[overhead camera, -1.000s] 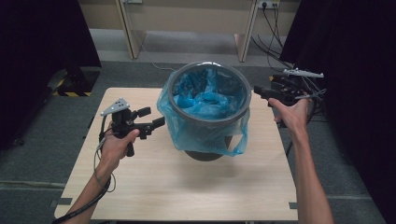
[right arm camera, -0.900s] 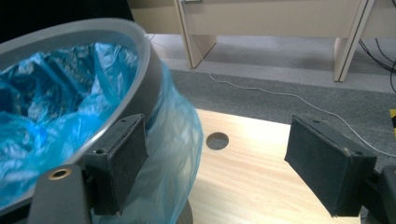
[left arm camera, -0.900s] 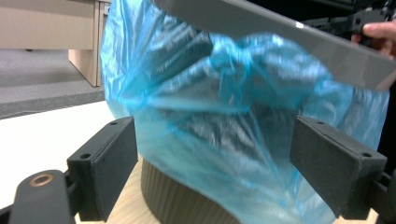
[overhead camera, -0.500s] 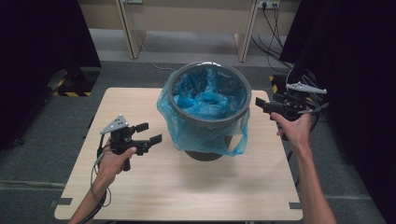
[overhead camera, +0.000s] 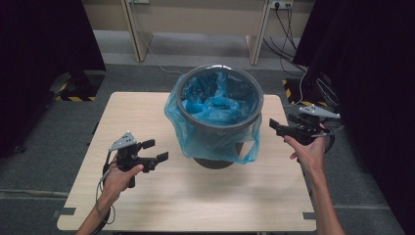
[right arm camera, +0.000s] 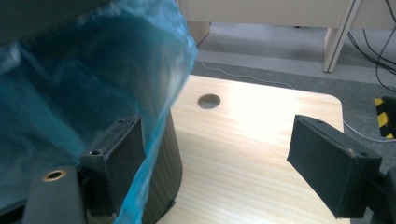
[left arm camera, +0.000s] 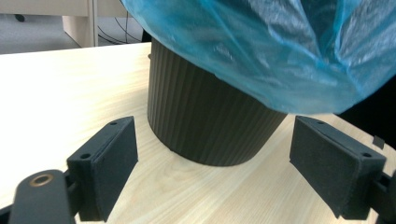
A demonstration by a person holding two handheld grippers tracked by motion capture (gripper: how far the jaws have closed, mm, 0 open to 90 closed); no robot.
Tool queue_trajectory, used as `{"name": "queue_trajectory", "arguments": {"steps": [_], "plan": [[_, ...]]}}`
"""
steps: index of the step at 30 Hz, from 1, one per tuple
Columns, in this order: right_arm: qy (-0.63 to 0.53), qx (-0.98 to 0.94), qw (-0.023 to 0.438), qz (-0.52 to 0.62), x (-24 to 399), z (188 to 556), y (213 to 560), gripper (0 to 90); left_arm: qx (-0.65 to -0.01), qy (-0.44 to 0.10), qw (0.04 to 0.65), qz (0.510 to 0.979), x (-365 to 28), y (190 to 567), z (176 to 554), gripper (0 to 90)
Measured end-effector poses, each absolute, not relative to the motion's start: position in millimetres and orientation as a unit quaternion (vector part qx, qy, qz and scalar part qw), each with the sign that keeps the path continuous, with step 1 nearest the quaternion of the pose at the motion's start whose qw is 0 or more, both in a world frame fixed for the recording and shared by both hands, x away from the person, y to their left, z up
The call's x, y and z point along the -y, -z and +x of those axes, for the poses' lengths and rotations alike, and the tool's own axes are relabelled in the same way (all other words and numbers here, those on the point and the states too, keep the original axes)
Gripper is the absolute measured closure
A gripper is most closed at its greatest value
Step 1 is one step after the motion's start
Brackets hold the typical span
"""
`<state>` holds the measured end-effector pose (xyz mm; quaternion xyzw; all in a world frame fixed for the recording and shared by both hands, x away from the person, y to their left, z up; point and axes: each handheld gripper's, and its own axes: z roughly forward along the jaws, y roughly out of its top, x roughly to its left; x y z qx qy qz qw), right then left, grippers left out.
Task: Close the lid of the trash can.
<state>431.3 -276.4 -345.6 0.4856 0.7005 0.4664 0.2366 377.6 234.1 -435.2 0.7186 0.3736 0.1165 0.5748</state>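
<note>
**Room, Table and Bin Layout**

The room had a grey carpeted floor [overhead camera: 44, 147], with dark curtains [overhead camera: 39, 63] on both sides. Pale furniture legs [overhead camera: 134, 34] and loose cables [overhead camera: 288, 34] stood at the far wall. Yellow-and-black hazard tape [overhead camera: 76, 98] marked the floor on the left.

A light wooden table [overhead camera: 195, 205] with rounded corners occupied the middle. A round cable hole [right arm camera: 208, 101] was cut into its top near a far corner.

A dark ribbed bin [left arm camera: 205, 121] stood upright on the table's far half. A blue plastic bag [overhead camera: 215, 100] lined it and draped over the rim.

The left gripper [overhead camera: 154, 151] hovered left of the bin, jaws spread, nothing between them. The right gripper [overhead camera: 274, 126] hung just beside the bag on the right, jaws spread wide; one pad [right arm camera: 119, 158] sat close against the draped plastic, and contact could not be judged.
</note>
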Motion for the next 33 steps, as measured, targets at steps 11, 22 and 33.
{"name": "queue_trajectory", "arguments": {"steps": [11,22,33], "plan": [[-0.447,-0.707,0.252,0.487,278,408,379,18.8,-0.374,-0.128,0.543,0.741,-238,461,370,14.6],[-0.433,-0.714,0.258,0.486,273,389,413,18.4,-0.372,-0.127,0.511,0.765,-240,490,367,14.6],[-0.417,-0.729,0.255,0.48,263,379,437,18.5,-0.372,-0.129,0.476,0.787,-239,510,365,14.6]]}}
